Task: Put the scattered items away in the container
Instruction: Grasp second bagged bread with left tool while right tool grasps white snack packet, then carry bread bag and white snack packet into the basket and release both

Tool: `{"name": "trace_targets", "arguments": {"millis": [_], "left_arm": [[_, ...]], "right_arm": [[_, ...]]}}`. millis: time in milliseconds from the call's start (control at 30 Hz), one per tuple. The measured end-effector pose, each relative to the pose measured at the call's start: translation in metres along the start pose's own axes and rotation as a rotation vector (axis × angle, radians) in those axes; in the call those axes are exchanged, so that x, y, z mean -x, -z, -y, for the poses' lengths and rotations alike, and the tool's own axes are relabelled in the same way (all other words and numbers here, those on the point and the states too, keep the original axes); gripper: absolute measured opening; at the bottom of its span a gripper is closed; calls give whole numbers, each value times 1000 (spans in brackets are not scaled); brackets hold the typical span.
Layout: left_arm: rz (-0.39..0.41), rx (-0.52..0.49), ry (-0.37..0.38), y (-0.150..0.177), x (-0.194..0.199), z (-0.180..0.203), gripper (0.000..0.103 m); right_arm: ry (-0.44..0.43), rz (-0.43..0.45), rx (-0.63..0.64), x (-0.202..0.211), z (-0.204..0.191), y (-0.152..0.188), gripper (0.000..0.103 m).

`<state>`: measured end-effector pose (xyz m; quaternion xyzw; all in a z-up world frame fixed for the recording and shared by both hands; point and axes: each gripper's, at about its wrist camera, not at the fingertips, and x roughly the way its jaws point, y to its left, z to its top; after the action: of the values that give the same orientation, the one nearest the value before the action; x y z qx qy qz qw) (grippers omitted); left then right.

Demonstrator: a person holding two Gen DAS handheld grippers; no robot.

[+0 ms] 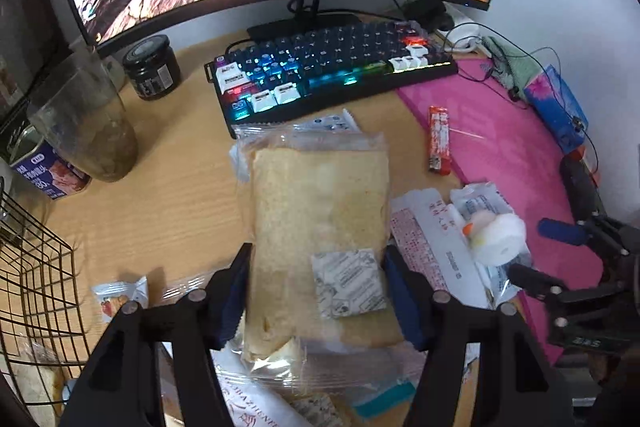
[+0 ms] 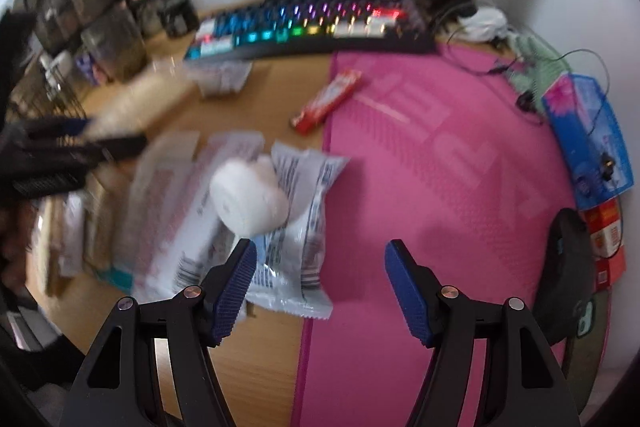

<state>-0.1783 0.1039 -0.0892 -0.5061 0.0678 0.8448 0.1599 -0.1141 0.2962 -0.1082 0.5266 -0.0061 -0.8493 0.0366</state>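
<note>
While the left gripper [image 1: 318,291] clamps a clear bag of pale bread [image 1: 320,227], the right gripper [image 2: 320,291] hangs open.

Black wire basket [image 1: 36,279] sits far left on the wooden desk [image 1: 180,187]; the bread bag lies centre, blue pads pressing both its sides. Right of it, a white crinkled wrapper [image 2: 296,227] bearing a white fluffy ball [image 2: 248,199] lies near the right gripper's wide, empty fingers, above the pink mat [image 2: 440,187].

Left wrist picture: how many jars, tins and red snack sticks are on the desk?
Jars: 2, dark black-lidded glass jar and tall clear glass jar
Tins: 1, blue metal tin
Red snack sticks: 1, long red wrapper
Total: 4
</note>
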Motion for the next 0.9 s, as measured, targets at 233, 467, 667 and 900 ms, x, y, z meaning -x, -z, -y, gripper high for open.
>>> {"name": "trace_targets", "arguments": {"millis": [233, 467, 667, 900], "left_arm": [[32, 0, -6, 2, 18, -3, 69], [39, 11, -13, 5, 21, -9, 69], [65, 15, -10, 7, 34, -12, 69], [135, 26, -8, 10, 75, -21, 69]], "right_arm": [[-46, -46, -6, -19, -6, 0, 61], [-52, -62, -32, -20, -1, -1, 37], [-32, -43, -49, -6, 3, -3, 34], [35, 80, -73, 47, 7, -16, 34]]}}
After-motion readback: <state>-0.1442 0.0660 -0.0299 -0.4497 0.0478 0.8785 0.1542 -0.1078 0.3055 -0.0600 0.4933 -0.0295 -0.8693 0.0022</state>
